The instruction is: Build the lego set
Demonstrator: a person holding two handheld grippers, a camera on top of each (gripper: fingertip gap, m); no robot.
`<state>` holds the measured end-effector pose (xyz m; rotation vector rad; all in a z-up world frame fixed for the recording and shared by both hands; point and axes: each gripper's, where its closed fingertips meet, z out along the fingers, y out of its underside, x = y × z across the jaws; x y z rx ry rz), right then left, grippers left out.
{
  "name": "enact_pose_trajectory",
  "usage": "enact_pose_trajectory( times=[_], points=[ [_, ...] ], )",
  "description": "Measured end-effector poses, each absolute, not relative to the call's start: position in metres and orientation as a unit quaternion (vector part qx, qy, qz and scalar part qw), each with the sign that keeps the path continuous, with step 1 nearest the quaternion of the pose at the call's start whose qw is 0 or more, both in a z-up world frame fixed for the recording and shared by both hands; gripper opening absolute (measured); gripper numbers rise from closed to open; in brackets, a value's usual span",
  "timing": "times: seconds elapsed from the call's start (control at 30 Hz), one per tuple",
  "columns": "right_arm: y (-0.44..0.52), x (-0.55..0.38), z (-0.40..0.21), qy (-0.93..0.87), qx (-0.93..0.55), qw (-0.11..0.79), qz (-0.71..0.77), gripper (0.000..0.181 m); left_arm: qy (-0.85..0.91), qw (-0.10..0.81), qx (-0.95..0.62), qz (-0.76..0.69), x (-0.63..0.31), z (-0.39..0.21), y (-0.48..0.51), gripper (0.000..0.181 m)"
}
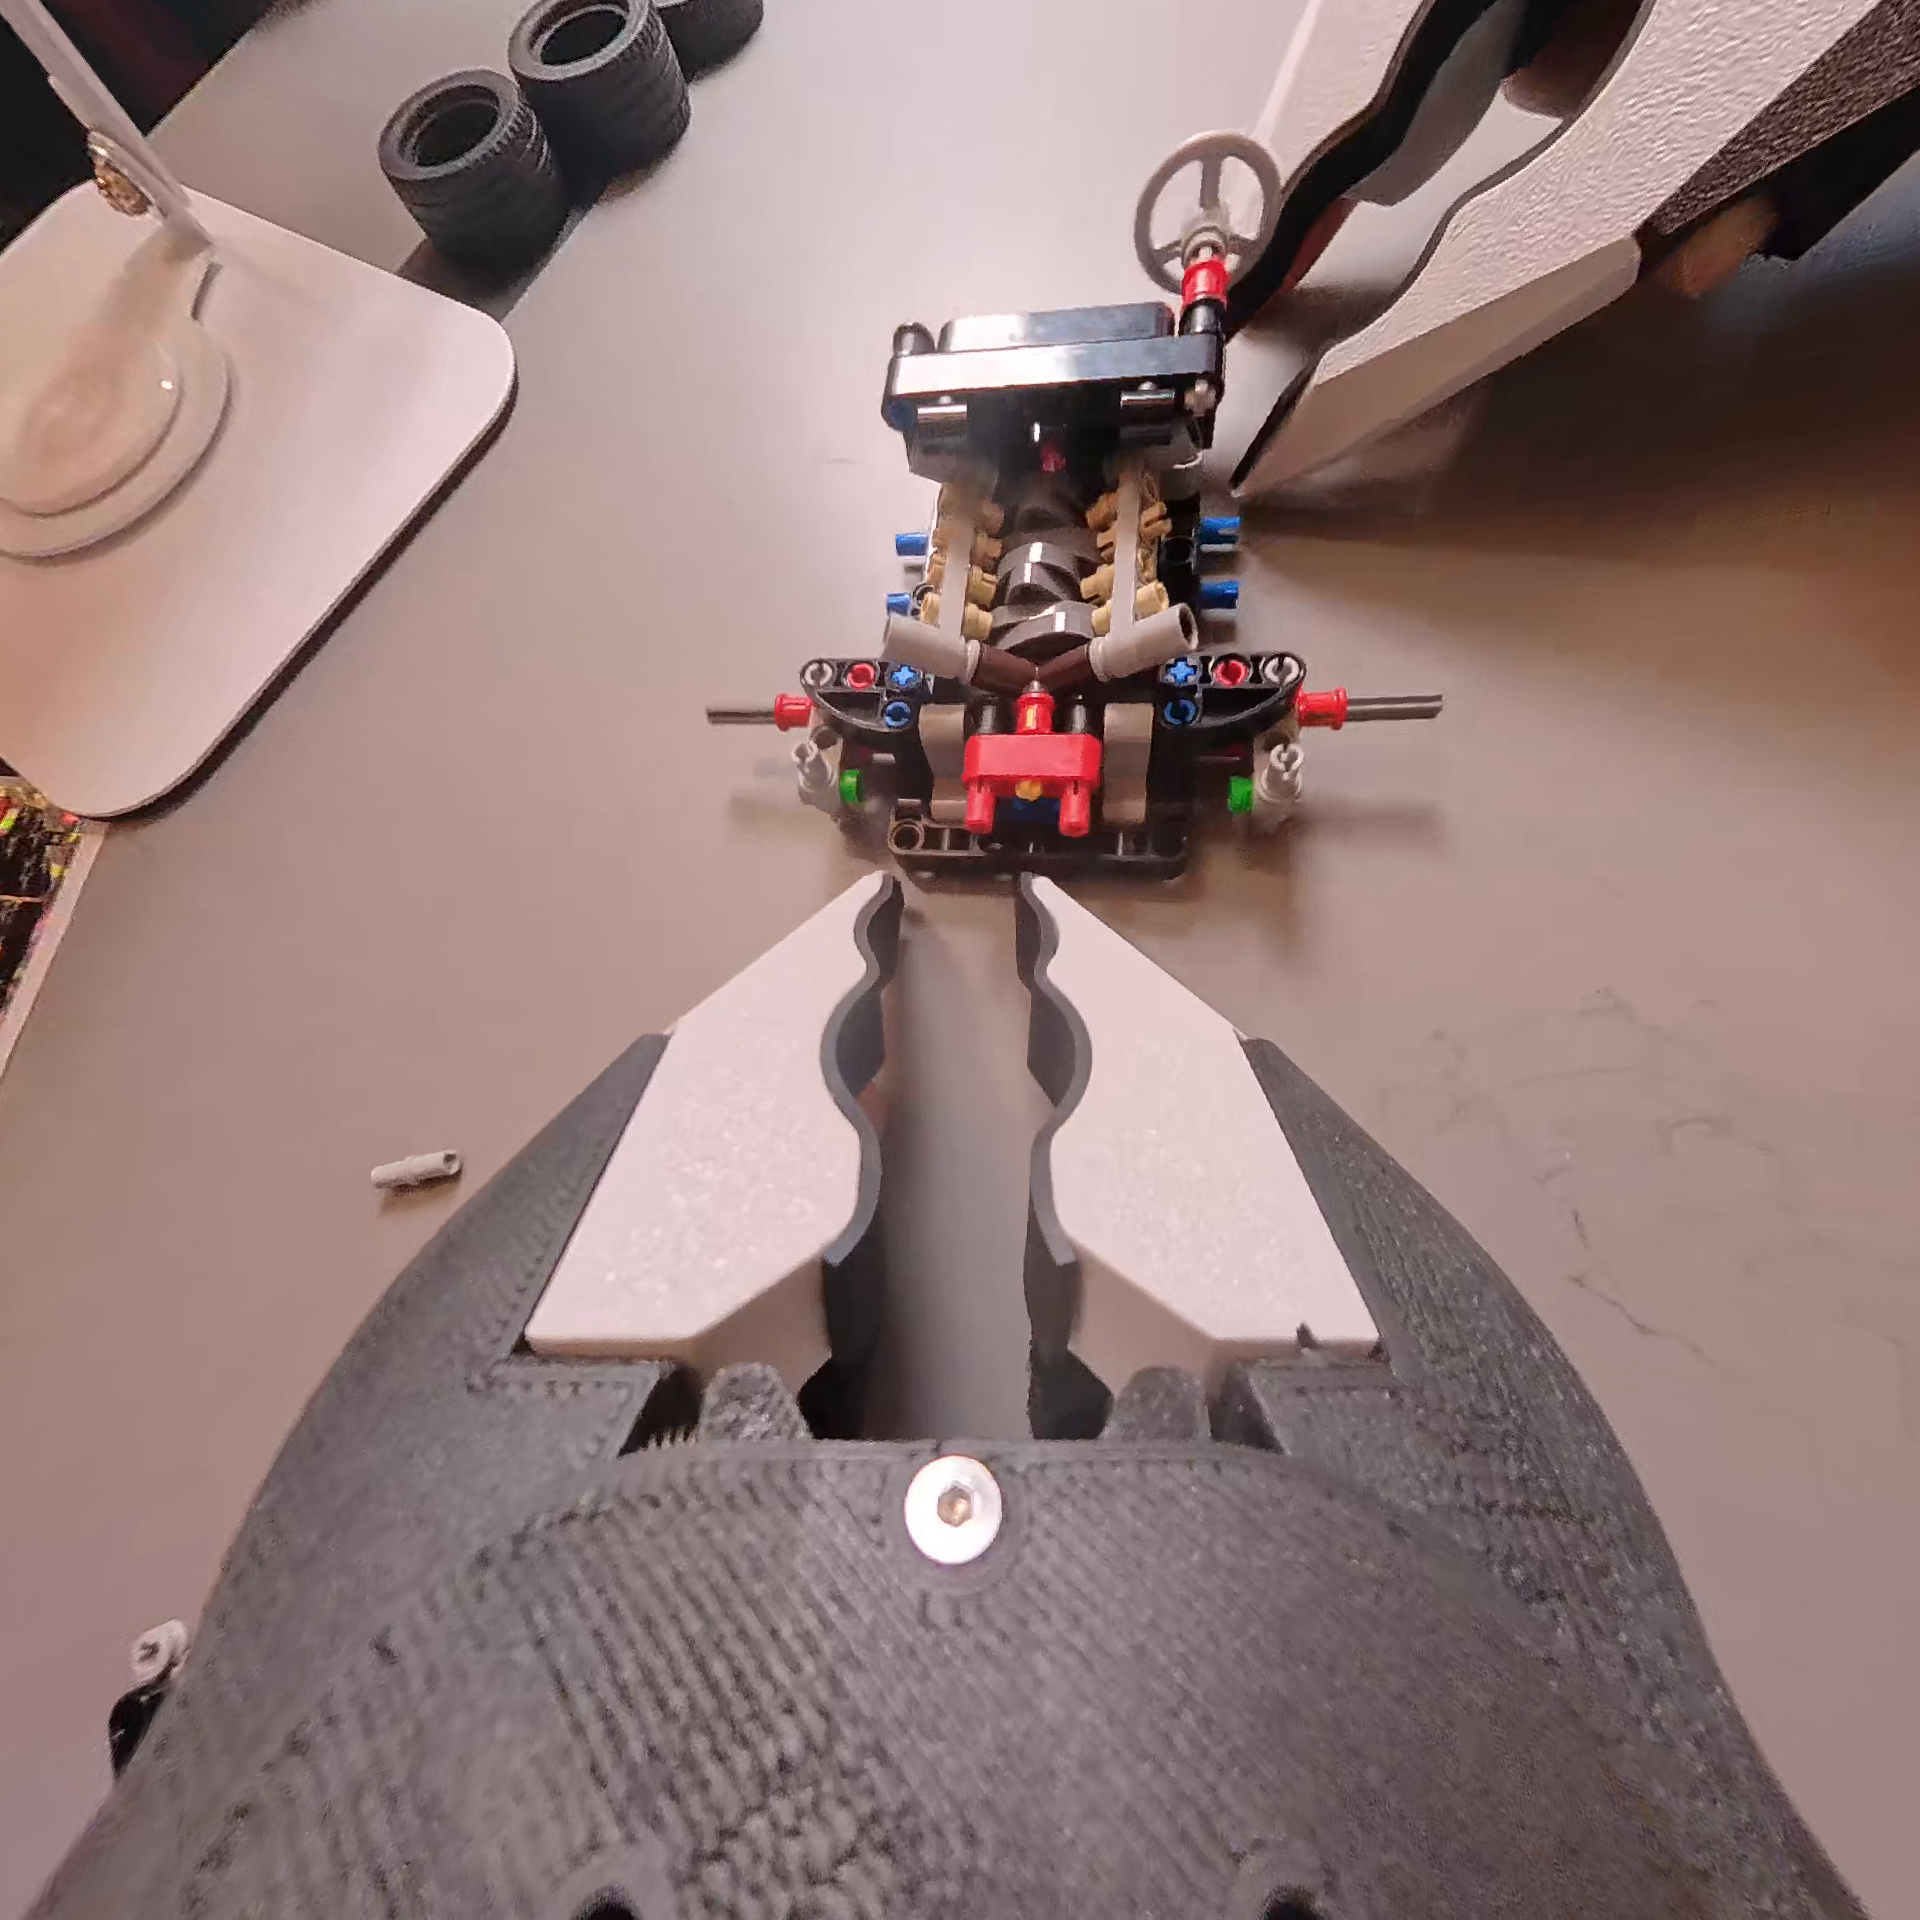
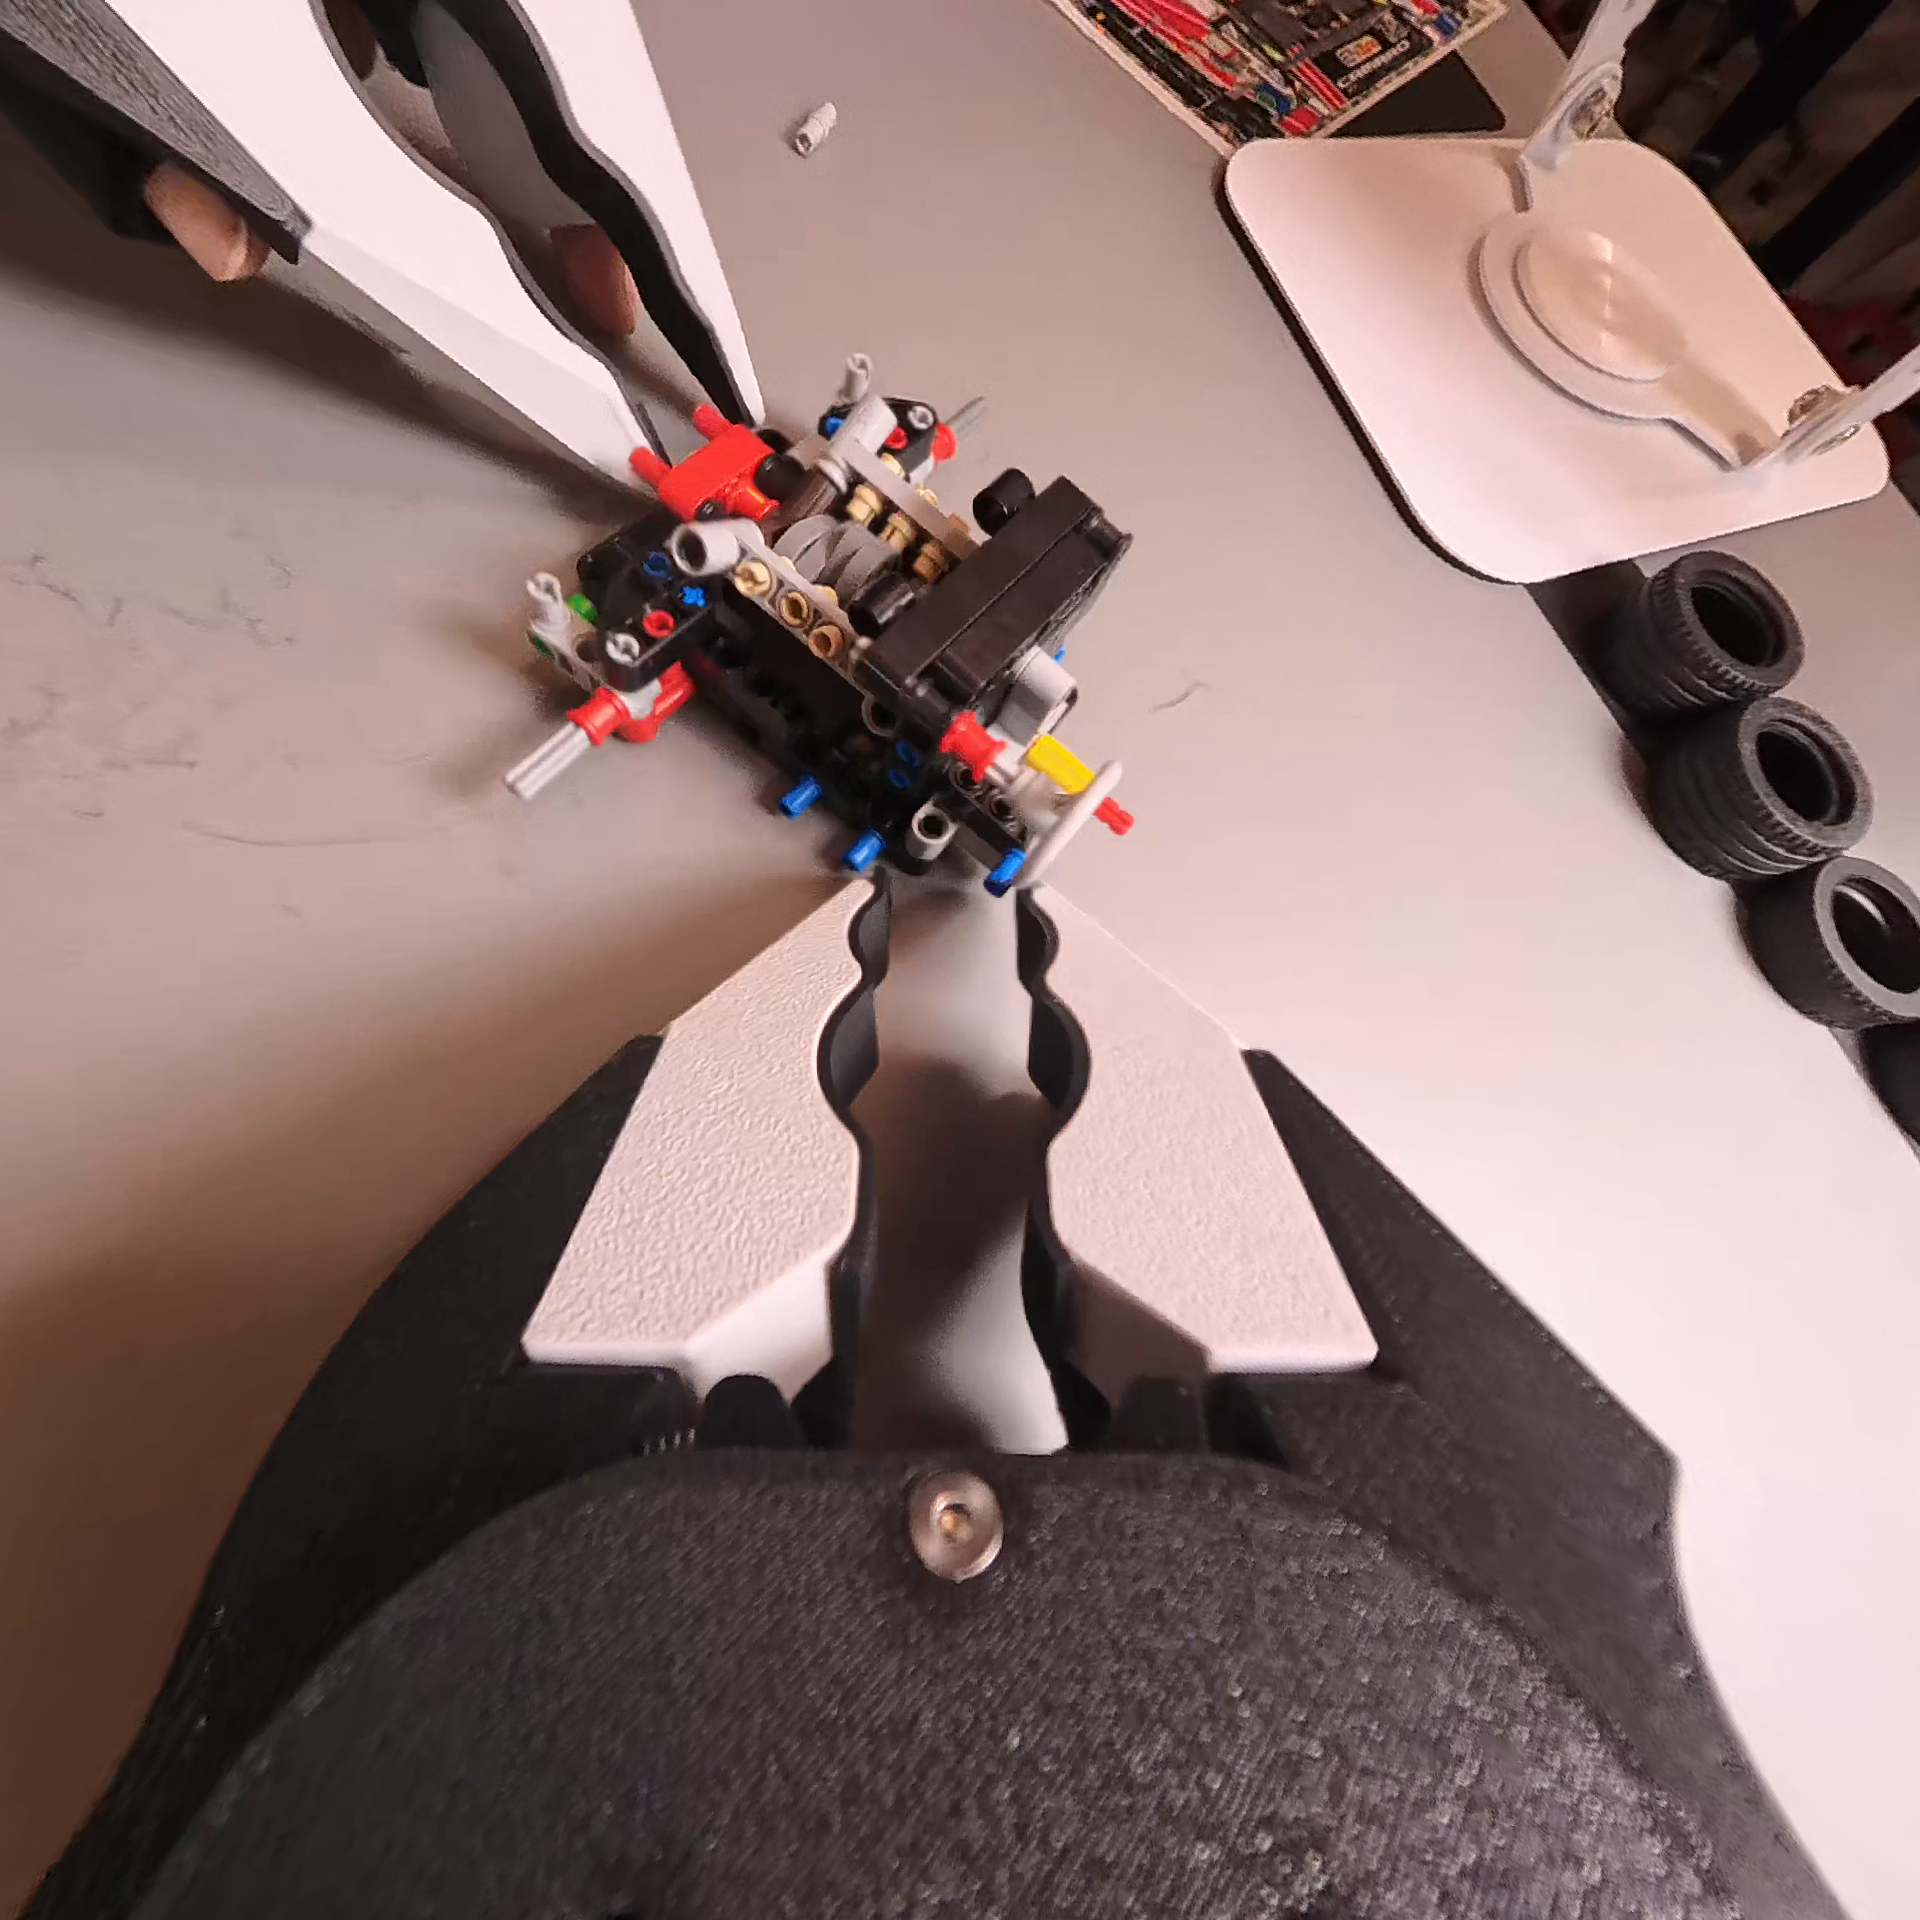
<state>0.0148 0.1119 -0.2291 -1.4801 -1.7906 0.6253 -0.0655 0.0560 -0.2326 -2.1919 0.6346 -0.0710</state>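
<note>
On the grey table (image 1: 468, 935) sat the half-built lego car chassis (image 1: 1049, 634), with both claws drawn up to it. At its red-bracketed end the left gripper (image 1: 956, 883) kept a narrow gap between its fingers, with nothing in it. By the flank where blue pins stuck out, the right gripper (image 2: 951, 888) stood likewise parted slightly and empty; whether its tips touched the model was hard to tell. A grey steering wheel (image 1: 1205, 203) stood at the far end. Black tyres (image 2: 1756, 779) were stacked beside a white stand base (image 2: 1351, 312), some cut off by the frame. One small grey pin (image 1: 416, 1169) lay loose, well apart. A printed booklet (image 2: 1278, 52) showed only its corner.
</note>
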Motion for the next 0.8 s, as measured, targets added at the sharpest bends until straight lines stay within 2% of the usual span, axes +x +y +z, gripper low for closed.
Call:
enact_pose_trajectory(
  times=[0.1,0.43,0.57,0.8],
  points=[
    [0.104,0.019,-0.229,-0.696,-0.573,0.361,0.238,0.02,0.274,0.42,-0.864,-0.041,-0.063,-0.228,0.05,0.032],
    [0.09,0.028,-0.229,-0.705,-0.568,0.358,0.229,0.011,0.312,0.411,-0.854,-0.067,-0.062,-0.232,0.046,0.034],
    [0.087,0.03,-0.23,-0.71,-0.564,0.355,0.225,0.014,0.317,0.413,-0.849,-0.085,-0.061,-0.232,0.045,0.042],
    [0.087,0.031,-0.23,-0.712,-0.564,0.354,0.222,0.016,0.321,0.42,-0.845,-0.08,-0.058,-0.232,0.048,0.034]
  ],
)
